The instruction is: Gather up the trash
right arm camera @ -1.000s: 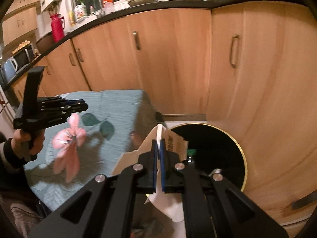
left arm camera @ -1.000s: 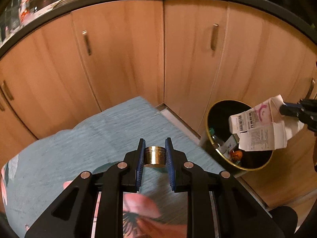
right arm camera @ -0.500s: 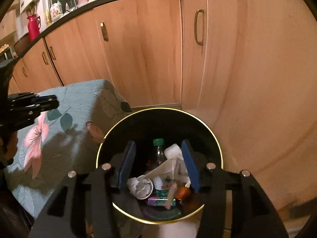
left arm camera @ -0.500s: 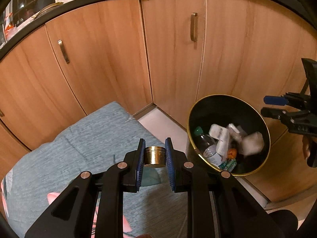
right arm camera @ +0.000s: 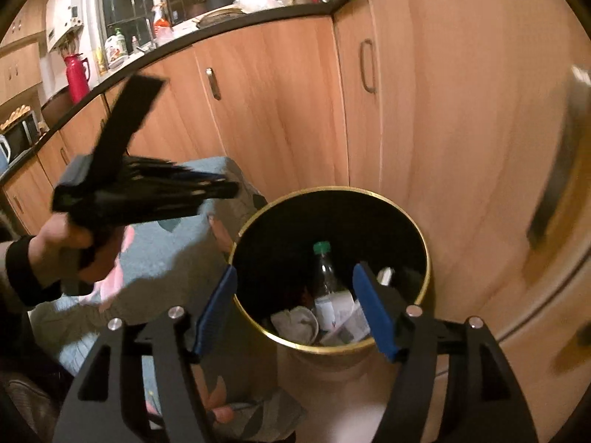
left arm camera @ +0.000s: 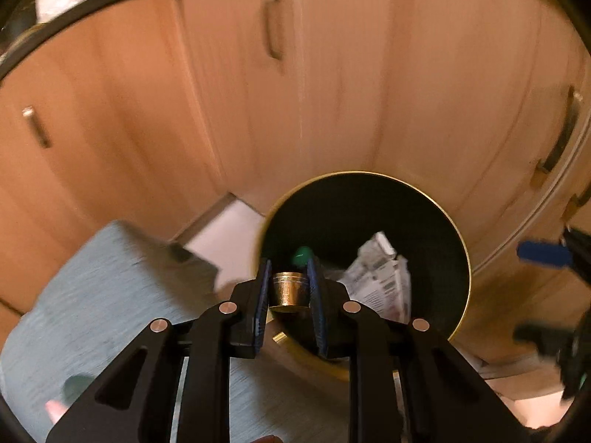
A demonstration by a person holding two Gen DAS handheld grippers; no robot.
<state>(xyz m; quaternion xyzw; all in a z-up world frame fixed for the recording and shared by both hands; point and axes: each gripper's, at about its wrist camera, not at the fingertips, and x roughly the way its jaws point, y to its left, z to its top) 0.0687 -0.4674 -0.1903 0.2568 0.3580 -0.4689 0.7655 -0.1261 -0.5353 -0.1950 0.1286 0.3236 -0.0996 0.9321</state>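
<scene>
My left gripper (left arm camera: 290, 291) is shut on a small gold cap (left arm camera: 289, 291) and holds it over the near left rim of the gold-rimmed black bin (left arm camera: 463, 258). The bin holds a white printed carton (left arm camera: 380, 280) and a green-capped bottle (left arm camera: 302, 254). In the right wrist view my right gripper (right arm camera: 295, 308) is open and empty, just above the bin's near rim (right arm camera: 328, 349). That view shows the bottle (right arm camera: 323, 269), crumpled paper (right arm camera: 297, 323) and the carton (right arm camera: 347, 326) inside. The left gripper (right arm camera: 221, 188) appears there at left, blurred.
Wooden cabinet doors (left arm camera: 332, 74) stand close behind the bin. A table with a teal floral cloth (left arm camera: 122, 288) lies left of the bin, also seen in the right wrist view (right arm camera: 173, 251). A worktop with a red flask (right arm camera: 77, 75) runs above the cabinets.
My left gripper has carried the gold cap from above the table to over the bin. My right gripper let the white carton drop into the bin, stays open, and has drawn back slightly.
</scene>
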